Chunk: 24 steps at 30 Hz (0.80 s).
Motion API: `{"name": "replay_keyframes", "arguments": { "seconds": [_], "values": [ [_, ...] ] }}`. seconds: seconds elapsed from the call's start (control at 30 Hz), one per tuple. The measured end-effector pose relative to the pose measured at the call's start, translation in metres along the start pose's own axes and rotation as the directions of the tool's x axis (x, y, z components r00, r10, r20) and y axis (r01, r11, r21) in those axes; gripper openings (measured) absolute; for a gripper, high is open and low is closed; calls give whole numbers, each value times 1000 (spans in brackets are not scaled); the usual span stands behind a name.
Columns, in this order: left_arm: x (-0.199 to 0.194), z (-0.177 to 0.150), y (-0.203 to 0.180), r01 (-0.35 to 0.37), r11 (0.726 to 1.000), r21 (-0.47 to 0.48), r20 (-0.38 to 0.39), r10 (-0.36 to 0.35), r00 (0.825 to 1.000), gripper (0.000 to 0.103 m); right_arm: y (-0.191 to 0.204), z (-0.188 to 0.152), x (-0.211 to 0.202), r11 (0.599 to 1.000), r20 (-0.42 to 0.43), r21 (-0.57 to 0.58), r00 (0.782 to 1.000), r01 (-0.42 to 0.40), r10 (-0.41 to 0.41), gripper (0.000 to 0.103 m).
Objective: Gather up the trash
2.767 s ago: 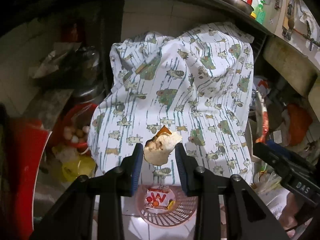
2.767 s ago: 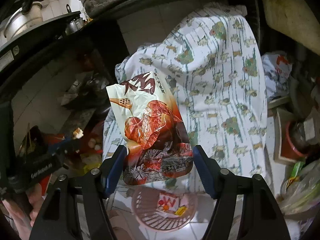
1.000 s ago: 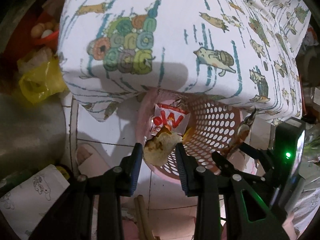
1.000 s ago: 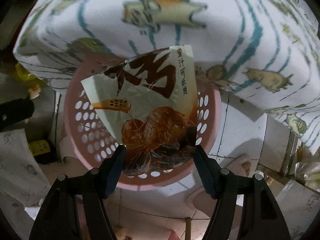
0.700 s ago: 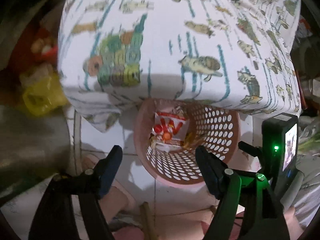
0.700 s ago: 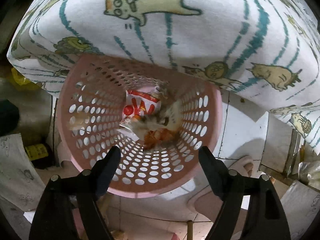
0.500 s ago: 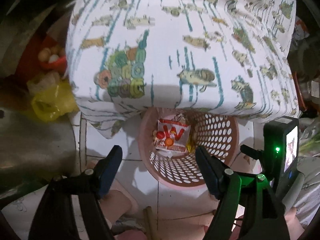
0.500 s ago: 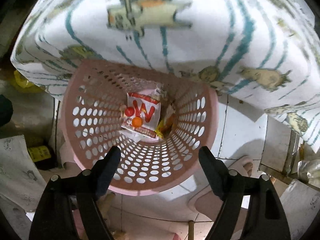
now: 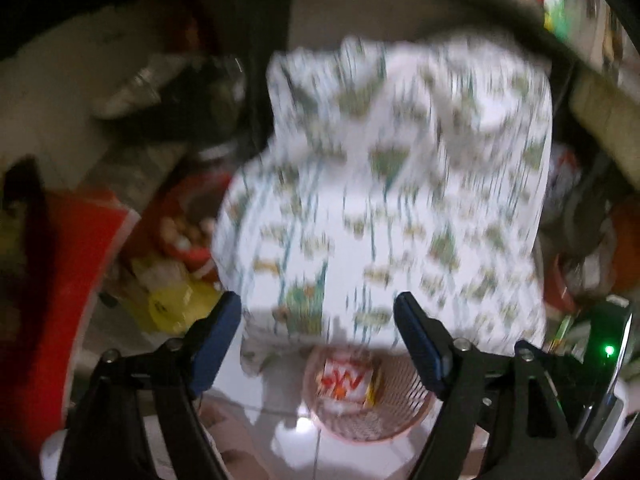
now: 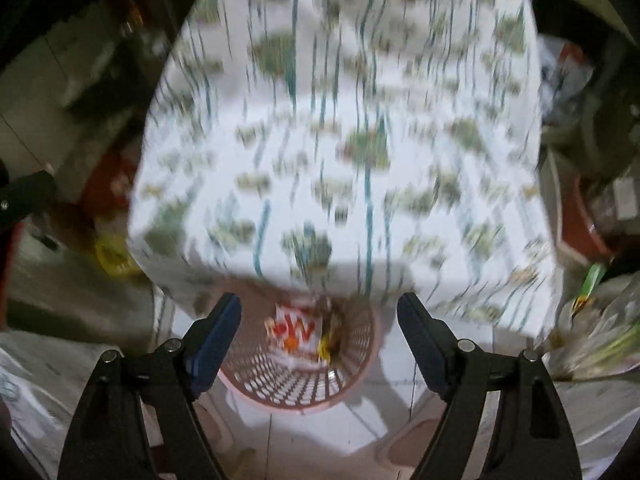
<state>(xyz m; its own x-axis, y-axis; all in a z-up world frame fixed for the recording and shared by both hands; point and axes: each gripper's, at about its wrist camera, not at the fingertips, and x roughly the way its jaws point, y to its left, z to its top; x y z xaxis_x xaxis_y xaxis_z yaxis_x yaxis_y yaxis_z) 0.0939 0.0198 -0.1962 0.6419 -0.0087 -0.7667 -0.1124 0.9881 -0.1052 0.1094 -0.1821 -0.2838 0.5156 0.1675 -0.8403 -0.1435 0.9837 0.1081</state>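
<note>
Now both tools, left (image 9: 318, 338) and right (image 10: 319, 338), apart above the pink basket (image 10: 304, 384) of trash (image 10: 298, 330).

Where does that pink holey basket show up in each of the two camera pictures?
Left wrist: the pink basket sits low, right of centre, just under the cloth's edge.
Right wrist: it sits low, left of centre, between the open claw's fingers.
Shared landmark: the patterned cloth above it, and the red-and-white wrapper inside.
</note>
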Motion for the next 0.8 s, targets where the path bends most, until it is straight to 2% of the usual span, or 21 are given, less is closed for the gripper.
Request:
{"name": "replay_keyframes", "arguments": {
  "seconds": [0.07, 0.17, 0.27, 0.33, 0.4, 0.43, 0.53, 0.63, 0.7, 0.73, 0.77, 0.8],
  "values": [
    [-25, 15, -1, -4, 1000, 8, 49, 3, 999, 86, 2, 19, -34, 999, 54, 5, 997, 51, -52, 82],
    [-64, 36, -4, -39, 999, -6, 128, 39, 991, 87, 1, 42, -92, 999, 155, 9, 987, 47, -48, 82],
    [-90, 50, -2, -13, 1000, -10, 150, 14, 989, 88, 0, 61, -149, 998, 275, 0, 959, 70, -67, 85],
    [-109, 58, -6, -33, 999, -2, 190, 33, 981, 96, -5, 68, -185, 998, 364, 50, 929, 47, -62, 91],
    [-128, 66, -15, -89, 996, 14, 246, 83, 966, 100, -14, 69, -212, 993, 433, 118, 898, 21, -71, 102],
    [-137, 69, -18, -92, 995, 23, 265, 83, 961, 103, -18, 70, -222, 991, 460, 136, 885, 6, -68, 103],
    [-159, 72, -20, -57, 998, 37, 311, 43, 949, 103, -24, 70, -253, 988, 526, 153, 848, -20, -64, 103],
    [-177, 64, -20, -33, 999, 39, 364, 17, 931, 103, -21, 62, -287, 991, 590, 127, 801, 33, -102, 103],
    [-181, 54, -19, -17, 999, 52, 366, -3, 931, 103, -18, 52, -296, 989, 618, 116, 774, 87, -140, 103],
    [-179, 52, -20, -16, 998, 53, 355, -4, 935, 103, -17, 46, -297, 989, 626, 111, 766, 101, -148, 103],
    [-179, 50, -21, -17, 999, 52, 345, -2, 939, 103, -16, 40, -296, 990, 624, 98, 768, 106, -144, 103],
    [-178, 50, -23, -21, 998, 56, 334, 1, 943, 103, -15, 36, -293, 992, 609, 77, 782, 104, -130, 103]
  ]
}}
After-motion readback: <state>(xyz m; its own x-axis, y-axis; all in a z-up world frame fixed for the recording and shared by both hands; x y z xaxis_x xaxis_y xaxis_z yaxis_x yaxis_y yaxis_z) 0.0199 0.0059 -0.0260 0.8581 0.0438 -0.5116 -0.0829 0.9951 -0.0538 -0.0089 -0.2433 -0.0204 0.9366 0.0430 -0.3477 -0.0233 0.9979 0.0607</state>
